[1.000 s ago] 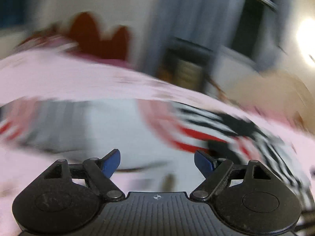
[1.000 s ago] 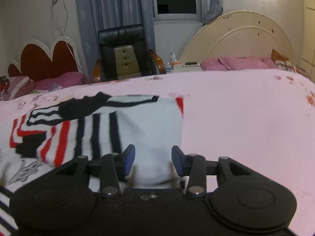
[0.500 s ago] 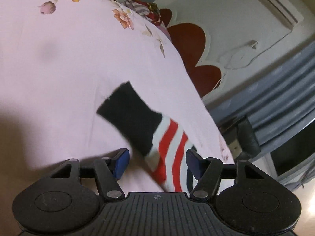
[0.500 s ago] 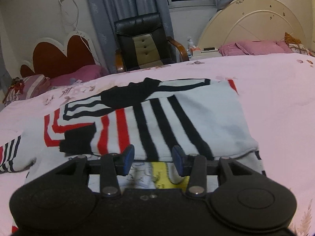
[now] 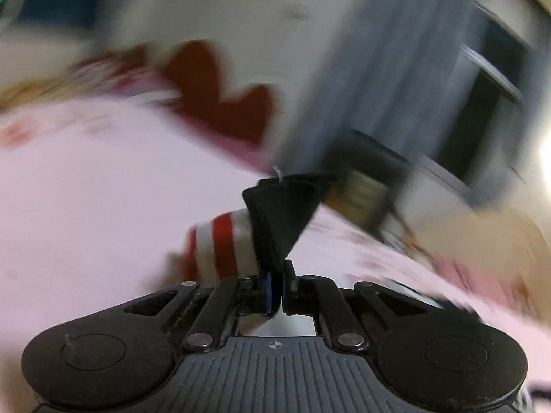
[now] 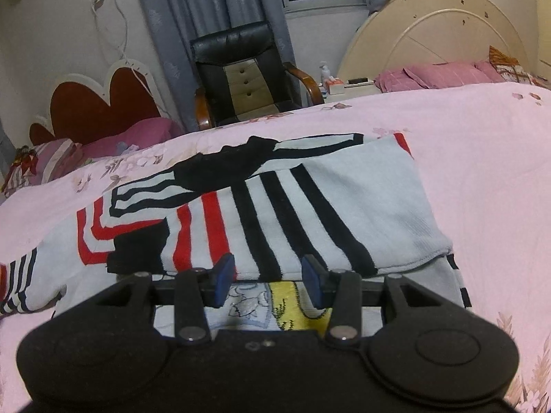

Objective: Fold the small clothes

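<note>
A small white sweater (image 6: 344,189) with black and red stripes lies partly folded on the pink bedsheet (image 6: 482,172); one sleeve is laid across its body. My right gripper (image 6: 268,277) hovers open just above the folded near edge, and nothing is pinched between its blue pads (image 6: 224,273). In the blurred left wrist view my left gripper (image 5: 275,289) is shut on the sleeve's black cuff (image 5: 286,213), which stands up from the jaws. The red and white striped sleeve (image 5: 224,244) trails off to the left above the bedsheet (image 5: 86,206).
Beyond the bed's far edge stands a black armchair (image 6: 241,79) in front of grey curtains. A red heart-shaped headboard (image 6: 96,103) with pink pillows is at the left. A cream headboard (image 6: 430,41) and more pink pillows (image 6: 437,75) are at the right.
My left gripper has shut on the black cuff, which lay between its open pads, and swung with it; its view is blurred. The right gripper drew back from the sweater, then stayed still.
</note>
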The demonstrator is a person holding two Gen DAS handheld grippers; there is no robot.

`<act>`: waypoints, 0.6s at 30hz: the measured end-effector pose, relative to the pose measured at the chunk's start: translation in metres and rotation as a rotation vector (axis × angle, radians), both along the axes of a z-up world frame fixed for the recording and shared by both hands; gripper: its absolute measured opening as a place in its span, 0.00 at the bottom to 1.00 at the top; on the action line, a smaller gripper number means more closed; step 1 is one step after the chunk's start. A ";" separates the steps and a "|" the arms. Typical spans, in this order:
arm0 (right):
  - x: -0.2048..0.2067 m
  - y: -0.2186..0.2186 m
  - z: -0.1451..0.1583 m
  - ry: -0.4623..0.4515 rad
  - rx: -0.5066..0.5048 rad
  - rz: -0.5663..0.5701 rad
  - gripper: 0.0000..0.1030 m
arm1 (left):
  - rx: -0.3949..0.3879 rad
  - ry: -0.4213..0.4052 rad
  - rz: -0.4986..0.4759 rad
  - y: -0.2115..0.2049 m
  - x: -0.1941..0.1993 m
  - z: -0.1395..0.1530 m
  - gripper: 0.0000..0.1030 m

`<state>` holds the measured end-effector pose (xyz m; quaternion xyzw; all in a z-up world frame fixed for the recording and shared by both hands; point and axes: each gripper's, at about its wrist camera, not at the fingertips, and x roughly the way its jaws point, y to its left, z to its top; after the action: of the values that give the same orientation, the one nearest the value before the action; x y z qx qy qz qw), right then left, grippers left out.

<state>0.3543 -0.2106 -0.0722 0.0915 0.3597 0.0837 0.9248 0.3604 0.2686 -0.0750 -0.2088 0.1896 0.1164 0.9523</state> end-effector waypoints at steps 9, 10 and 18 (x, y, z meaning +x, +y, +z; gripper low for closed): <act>-0.001 -0.037 0.008 -0.027 0.041 -0.059 0.41 | 0.076 0.070 -0.402 -0.198 0.100 -0.002 0.05; -0.002 -0.044 0.009 -0.027 0.051 -0.070 0.41 | 0.087 0.091 -0.437 -0.217 0.108 -0.005 0.05; -0.007 -0.079 -0.001 0.004 0.116 -0.120 0.43 | 0.221 0.243 -0.536 -0.305 0.110 -0.043 0.12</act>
<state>0.3476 -0.2896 -0.0730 0.1661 0.3500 0.0487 0.9206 0.4704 -0.0360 -0.1181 -0.0310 0.3364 -0.0949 0.9364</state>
